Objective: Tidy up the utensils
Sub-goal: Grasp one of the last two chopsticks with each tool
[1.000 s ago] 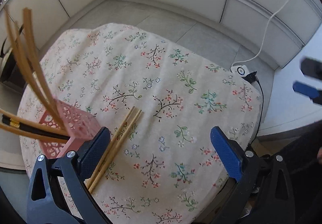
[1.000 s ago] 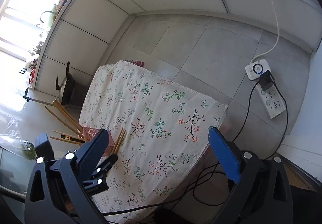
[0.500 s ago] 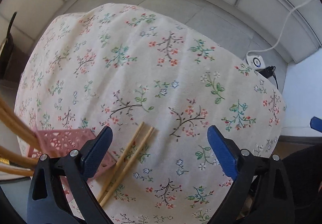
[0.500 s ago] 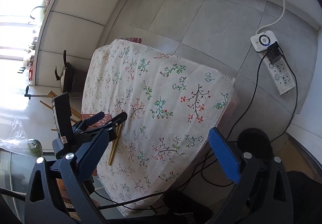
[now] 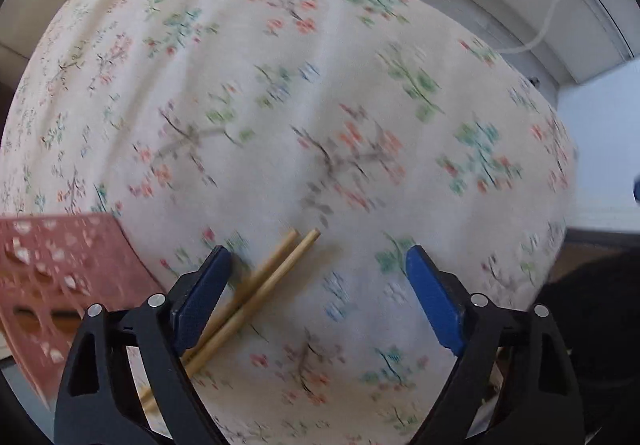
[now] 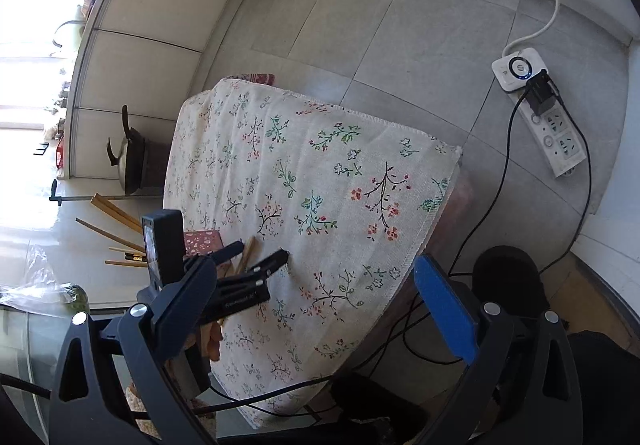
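The tablecloth (image 5: 320,93) is a matt woven cloth printed with small flowers, its hem (image 6: 420,245) rough and stitched. The two chopsticks (image 5: 276,277) look like pale, smooth, unvarnished wood or bamboo, and the pink holder (image 5: 60,269) beside them is matt plastic pierced with cut-out holes. The left gripper (image 5: 316,285) has black matt plastic arms with shiny metal rivets and blue, finely textured pads (image 5: 434,301); the floor tiles (image 6: 360,33) are dull grey, the power strip (image 6: 556,141) glossy white plastic.
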A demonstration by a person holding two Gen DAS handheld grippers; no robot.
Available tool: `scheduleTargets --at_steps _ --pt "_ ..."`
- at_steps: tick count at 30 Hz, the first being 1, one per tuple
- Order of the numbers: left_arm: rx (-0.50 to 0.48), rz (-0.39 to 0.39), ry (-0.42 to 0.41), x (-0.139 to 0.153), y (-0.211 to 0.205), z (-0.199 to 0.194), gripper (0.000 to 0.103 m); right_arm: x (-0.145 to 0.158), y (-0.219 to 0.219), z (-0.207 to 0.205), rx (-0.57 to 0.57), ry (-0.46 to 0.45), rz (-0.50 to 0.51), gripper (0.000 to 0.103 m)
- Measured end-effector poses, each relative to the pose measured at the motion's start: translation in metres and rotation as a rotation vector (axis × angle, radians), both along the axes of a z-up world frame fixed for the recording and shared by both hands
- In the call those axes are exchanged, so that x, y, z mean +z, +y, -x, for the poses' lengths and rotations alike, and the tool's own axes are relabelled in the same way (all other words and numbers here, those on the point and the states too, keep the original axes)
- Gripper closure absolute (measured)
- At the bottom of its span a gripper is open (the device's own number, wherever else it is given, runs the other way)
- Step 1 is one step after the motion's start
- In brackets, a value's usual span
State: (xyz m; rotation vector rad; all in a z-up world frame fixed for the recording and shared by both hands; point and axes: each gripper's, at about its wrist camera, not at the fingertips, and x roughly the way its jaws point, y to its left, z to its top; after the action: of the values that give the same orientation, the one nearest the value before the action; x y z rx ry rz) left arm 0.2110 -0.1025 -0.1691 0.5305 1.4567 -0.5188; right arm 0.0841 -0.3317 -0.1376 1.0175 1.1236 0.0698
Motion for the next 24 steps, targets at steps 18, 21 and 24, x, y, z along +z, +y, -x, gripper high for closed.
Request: scheduleTargets --at_steps 18,21,24 --pt "-0.012 -0.034 -0.123 0.038 0.045 0.038 0.053 -0.004 0.002 0.001 0.016 0.022 -0.008 0.007" --pt "-0.017 -0.059 -0.151 0.04 0.046 0.04 0.06 -0.004 0.002 0.001 0.018 0.021 -0.006 0.007" --pt "-0.03 -0.079 -0.147 0.036 0.044 0.036 0.066 -0.005 0.003 0.001 0.023 0.025 -0.011 0.007"
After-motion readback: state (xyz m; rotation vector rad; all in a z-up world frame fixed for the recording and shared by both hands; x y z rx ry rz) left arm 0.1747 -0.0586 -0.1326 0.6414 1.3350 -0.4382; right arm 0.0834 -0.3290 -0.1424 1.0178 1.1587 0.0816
